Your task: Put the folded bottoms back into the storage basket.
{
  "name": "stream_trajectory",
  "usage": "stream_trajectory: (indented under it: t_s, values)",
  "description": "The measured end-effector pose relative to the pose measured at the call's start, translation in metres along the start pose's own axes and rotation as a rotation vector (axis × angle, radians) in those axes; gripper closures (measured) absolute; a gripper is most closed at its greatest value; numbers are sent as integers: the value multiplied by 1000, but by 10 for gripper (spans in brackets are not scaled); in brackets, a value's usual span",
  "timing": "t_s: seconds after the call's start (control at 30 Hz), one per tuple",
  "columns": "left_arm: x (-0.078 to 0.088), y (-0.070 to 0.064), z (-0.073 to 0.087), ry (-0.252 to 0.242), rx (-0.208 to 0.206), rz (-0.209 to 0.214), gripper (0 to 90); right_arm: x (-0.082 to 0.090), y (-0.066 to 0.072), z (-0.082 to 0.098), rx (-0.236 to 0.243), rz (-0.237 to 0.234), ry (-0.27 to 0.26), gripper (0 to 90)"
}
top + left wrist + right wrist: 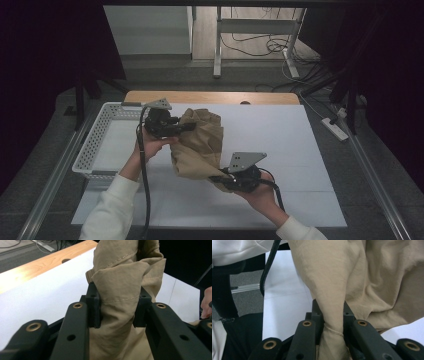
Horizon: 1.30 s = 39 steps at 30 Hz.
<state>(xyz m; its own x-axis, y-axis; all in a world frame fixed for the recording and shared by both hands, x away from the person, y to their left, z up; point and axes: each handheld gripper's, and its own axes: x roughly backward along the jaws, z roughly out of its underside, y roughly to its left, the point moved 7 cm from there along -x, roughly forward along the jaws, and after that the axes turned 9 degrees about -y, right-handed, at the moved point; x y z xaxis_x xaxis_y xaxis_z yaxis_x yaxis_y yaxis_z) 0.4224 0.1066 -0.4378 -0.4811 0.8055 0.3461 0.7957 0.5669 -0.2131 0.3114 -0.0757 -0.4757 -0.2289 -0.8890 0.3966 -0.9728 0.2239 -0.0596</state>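
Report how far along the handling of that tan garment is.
Done: both grips are made. The left gripper is shut on a thick fold of the tan garment, and the right gripper is shut on a narrower bunch of it. In hand: the cloth is bunched between the two over the white table cover. Left: it is not folded flat, nor in the white basket at the left.

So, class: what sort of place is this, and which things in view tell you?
Probably a lab or recording workspace: loose cables on the floor, a white-covered table ringed by dark curtains, and a white basket beside the tan cloth.
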Motion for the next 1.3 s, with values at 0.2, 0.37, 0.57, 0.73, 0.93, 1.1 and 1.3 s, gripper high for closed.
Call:
stream_trajectory:
  t_s: [0.2,0.37,0.57,0.73,0.93,1.1,1.3]
  values:
    - [10,4,-4,-19,2,-12,651,-9,0,-10,9,-4,-20,788]
    - [18,6,-6,-28,-7,-17,652,-14,1,-16,14,-16,-22,788]
    - [26,8,-8,-36,-17,-35,652,-17,-1,-21,18,-16,-30,788]
    - [32,11,-9,-48,-12,-44,652,-21,-1,-26,19,-19,-36,788]
    - [40,15,-10,-59,-3,-54,652,-25,-2,-30,22,-23,-48,788]
    - [46,17,-10,-63,-3,-68,652,-29,-2,-33,28,-28,-54,788]
    - [53,20,-9,-69,1,-71,652,-32,-2,-37,37,-28,-57,789]
